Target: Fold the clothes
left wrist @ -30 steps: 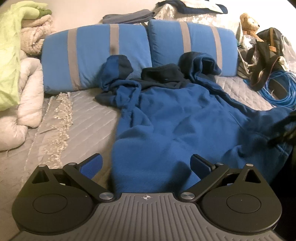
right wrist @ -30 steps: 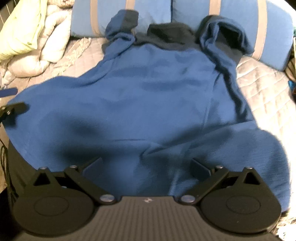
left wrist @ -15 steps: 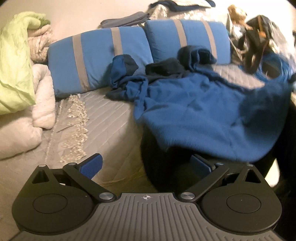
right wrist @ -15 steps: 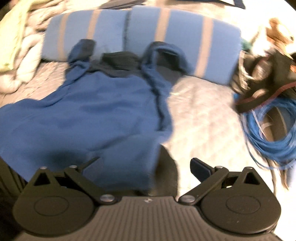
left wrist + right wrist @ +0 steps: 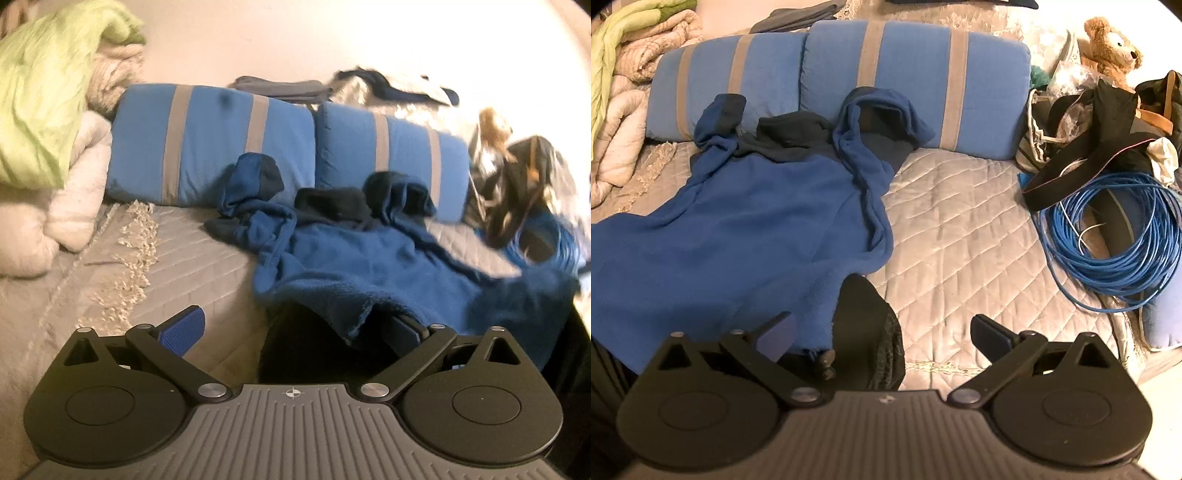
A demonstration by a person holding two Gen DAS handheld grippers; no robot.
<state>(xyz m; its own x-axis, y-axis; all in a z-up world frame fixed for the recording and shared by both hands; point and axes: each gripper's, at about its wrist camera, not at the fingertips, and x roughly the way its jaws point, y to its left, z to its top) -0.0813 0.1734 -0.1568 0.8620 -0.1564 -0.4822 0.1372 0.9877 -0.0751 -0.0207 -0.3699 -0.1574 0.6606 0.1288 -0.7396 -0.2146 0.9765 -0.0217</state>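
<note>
1. The left gripper (image 5: 291,328) hovered low over the bed (image 5: 192,258), jaws wide apart, the blue fleece (image 5: 369,266) draping its right-hand finger.
2. The right gripper (image 5: 882,330) sat level, jaws spread and empty, at the fleece's hem.
3. The fleece lay crumpled toward the striped pillows (image 5: 912,70).

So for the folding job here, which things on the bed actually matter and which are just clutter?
Belongs to the job:
blue fleece garment
left gripper
right gripper

Just lying about:
striped pillows
blue cable coil
teddy bear
black bag
green blanket
</note>
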